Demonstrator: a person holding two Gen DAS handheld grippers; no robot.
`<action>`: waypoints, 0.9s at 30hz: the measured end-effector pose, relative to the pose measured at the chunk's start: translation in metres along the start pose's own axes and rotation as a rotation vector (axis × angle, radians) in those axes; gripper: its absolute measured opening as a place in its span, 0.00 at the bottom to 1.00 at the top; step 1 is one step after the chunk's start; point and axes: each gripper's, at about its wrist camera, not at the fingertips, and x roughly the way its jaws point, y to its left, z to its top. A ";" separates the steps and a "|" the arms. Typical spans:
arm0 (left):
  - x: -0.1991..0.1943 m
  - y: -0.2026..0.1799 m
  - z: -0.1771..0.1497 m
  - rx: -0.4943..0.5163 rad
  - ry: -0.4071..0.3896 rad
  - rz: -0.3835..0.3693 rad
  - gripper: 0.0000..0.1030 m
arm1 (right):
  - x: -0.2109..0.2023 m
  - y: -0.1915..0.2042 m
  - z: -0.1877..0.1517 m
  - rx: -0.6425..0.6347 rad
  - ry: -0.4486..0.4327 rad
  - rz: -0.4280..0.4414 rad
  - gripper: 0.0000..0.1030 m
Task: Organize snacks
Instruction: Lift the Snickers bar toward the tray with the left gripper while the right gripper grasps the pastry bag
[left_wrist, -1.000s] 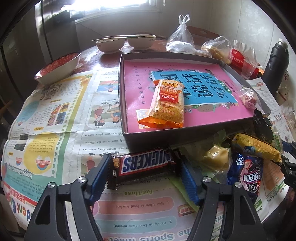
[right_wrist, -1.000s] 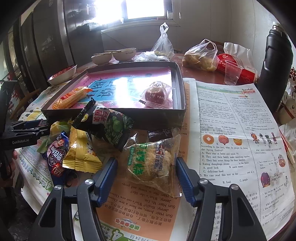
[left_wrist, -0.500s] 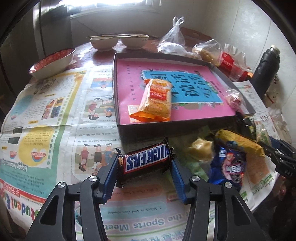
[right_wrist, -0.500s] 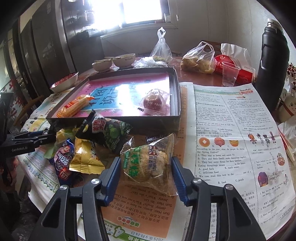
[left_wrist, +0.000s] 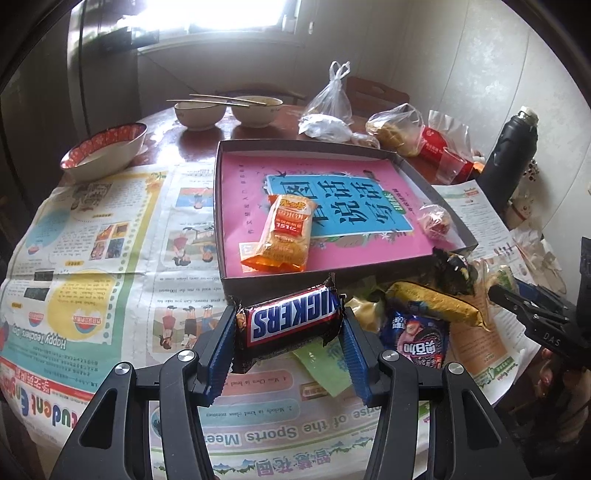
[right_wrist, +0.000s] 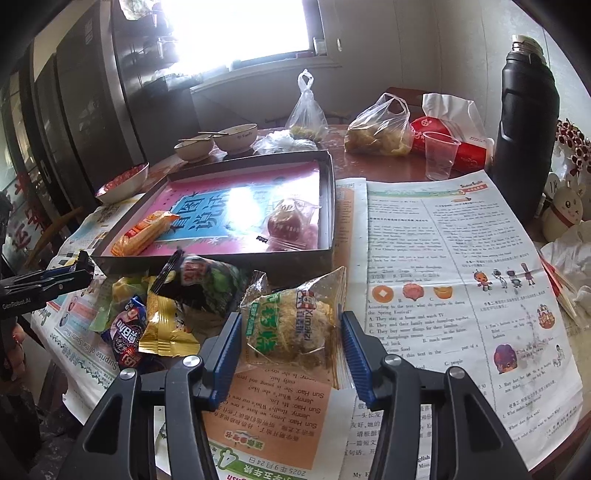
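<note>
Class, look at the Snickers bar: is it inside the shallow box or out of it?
Out. The Snickers bar is clamped in the left gripper, in front of the box's near wall.

Snacks partly sorted: two in the tray, two held up, the rest in a loose heap.

The Snickers bar (left_wrist: 293, 325), brown wrapper with blue-and-white lettering, is tilted and clamped end to end, lifted in front of the shallow dark tray (left_wrist: 436, 184) with its pink-and-blue lining. In the tray lie an orange packet (left_wrist: 284, 232) near the front left and a clear-wrapped red round sweet (right_wrist: 286, 221) at the right wall, well apart. A clear pouch of meat-floss pastry (right_wrist: 295, 328), green lettering, is gripped by its sides. Before the tray's front wall sits a heap: dark green-pea packet (right_wrist: 207, 282), yellow packet (right_wrist: 166, 326), blue-and-pink packet (left_wrist: 415, 341).
</note>
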 end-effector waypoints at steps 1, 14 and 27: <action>0.000 0.000 0.001 -0.002 -0.001 -0.003 0.54 | -0.001 -0.001 0.001 0.004 -0.002 0.001 0.51; -0.001 -0.004 0.006 -0.008 -0.013 -0.015 0.54 | -0.007 -0.014 0.005 0.044 -0.032 -0.020 0.51; 0.002 -0.008 0.016 -0.015 -0.024 -0.035 0.54 | -0.009 -0.014 0.015 0.048 -0.056 -0.015 0.51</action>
